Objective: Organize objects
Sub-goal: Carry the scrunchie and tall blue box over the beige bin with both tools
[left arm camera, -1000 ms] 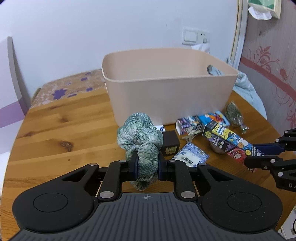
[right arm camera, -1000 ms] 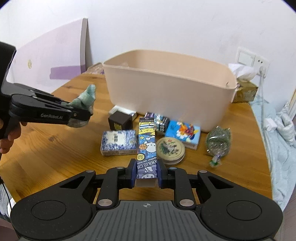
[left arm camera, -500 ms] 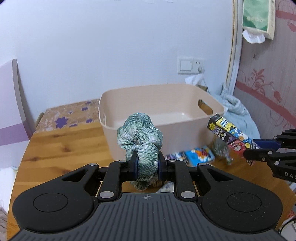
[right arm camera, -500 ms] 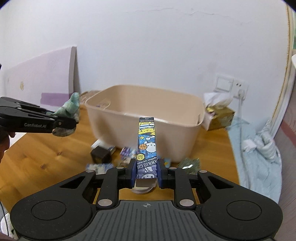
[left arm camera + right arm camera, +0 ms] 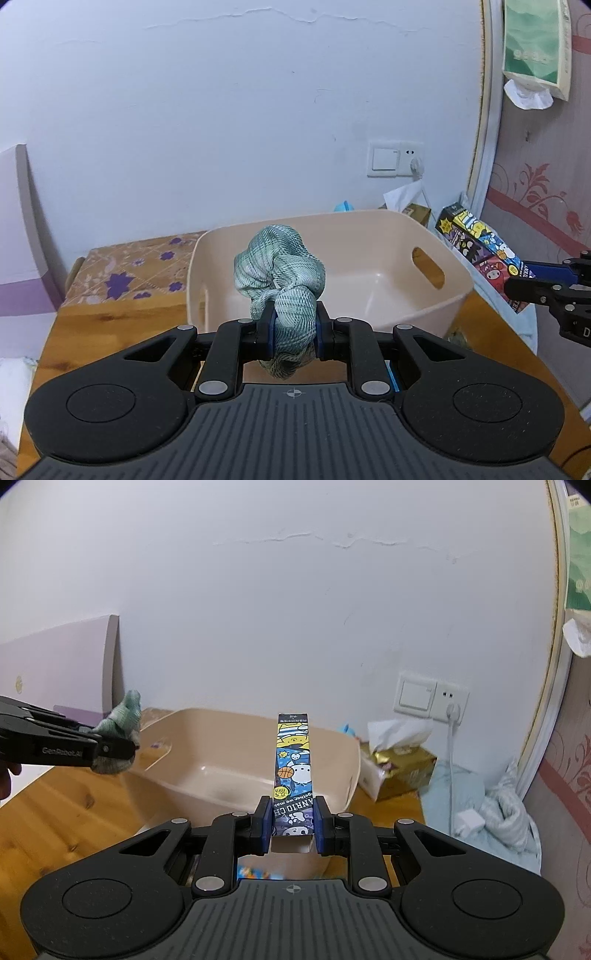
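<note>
Bin [image 5: 458, 291], a beige tub with cut-out handles, stands on the wooden desk [image 5: 118, 325] against the wall, and what shows of its floor looks bare in both views; nothing seems to have been dropped in yet.

Left gripper [image 5: 293, 334] has its jaws pinching a green scrunchie [image 5: 280, 269], which bulges up above the fingers and hangs a little below them. From the left wrist view it is held over the near rim of the bin, roughly at its middle.

Right gripper [image 5: 292, 823] has its jaws pressed on the lower end of a long cartoon-printed box [image 5: 293, 760], which points forward and up, its far end over the bin's opening. In the left wrist view the same box [image 5: 480, 251] sits beyond the bin's right wall, so how far over the opening it is cannot be settled.

Judging from this, both items are lifted and brought to the bin, but neither is released. What is left for these two is to lower or open over the cavity so they land inside, not on the rim. A patch of bright colour shows under the right gripper, by the bin's near wall [image 5: 255, 873], which suggests at least one more item waits on the desk; the rest of that area is hidden by the grippers, so the count cannot be told.
</note>
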### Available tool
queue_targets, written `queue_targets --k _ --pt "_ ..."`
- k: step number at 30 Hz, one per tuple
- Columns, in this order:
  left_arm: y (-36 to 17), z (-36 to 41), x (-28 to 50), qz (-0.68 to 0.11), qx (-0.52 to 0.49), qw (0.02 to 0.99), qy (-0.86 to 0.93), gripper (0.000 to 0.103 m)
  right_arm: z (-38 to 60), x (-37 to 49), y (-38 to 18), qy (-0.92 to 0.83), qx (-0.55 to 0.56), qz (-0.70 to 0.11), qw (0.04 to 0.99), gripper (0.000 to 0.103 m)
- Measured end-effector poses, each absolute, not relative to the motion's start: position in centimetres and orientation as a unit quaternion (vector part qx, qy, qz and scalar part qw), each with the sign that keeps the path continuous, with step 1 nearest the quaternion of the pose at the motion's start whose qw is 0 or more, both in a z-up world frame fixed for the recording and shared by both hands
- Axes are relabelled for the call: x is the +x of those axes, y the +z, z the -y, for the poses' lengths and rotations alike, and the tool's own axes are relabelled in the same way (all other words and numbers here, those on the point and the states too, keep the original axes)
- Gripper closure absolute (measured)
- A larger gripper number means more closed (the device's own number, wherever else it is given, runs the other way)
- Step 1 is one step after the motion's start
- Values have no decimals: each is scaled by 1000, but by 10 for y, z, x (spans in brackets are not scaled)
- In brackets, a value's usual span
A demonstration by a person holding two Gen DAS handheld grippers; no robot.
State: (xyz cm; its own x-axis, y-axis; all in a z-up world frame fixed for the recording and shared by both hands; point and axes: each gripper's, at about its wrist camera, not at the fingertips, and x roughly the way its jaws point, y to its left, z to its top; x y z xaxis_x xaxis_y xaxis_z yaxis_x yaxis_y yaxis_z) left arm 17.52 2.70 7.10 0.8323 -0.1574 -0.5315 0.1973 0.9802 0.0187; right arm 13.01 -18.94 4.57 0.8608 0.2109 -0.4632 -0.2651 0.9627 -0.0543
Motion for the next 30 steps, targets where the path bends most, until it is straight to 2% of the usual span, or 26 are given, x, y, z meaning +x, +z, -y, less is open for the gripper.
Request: queue_targets --k 10,25,28,30 --pt "55 -1 239 -292 50 952 -79 84 197 184 37 128 -52 -235 962 82" --pt "4 17 294 -382 38 921 -67 83 194 229 7 130 -69 -281 948 82" --pt "1 18 295 -391 37 917 -66 80 191 232 2 134 -77 -291 944 82" --pt "3 18 293 -388 35 919 -62 70 189 232 2 135 -81 -292 943 79"
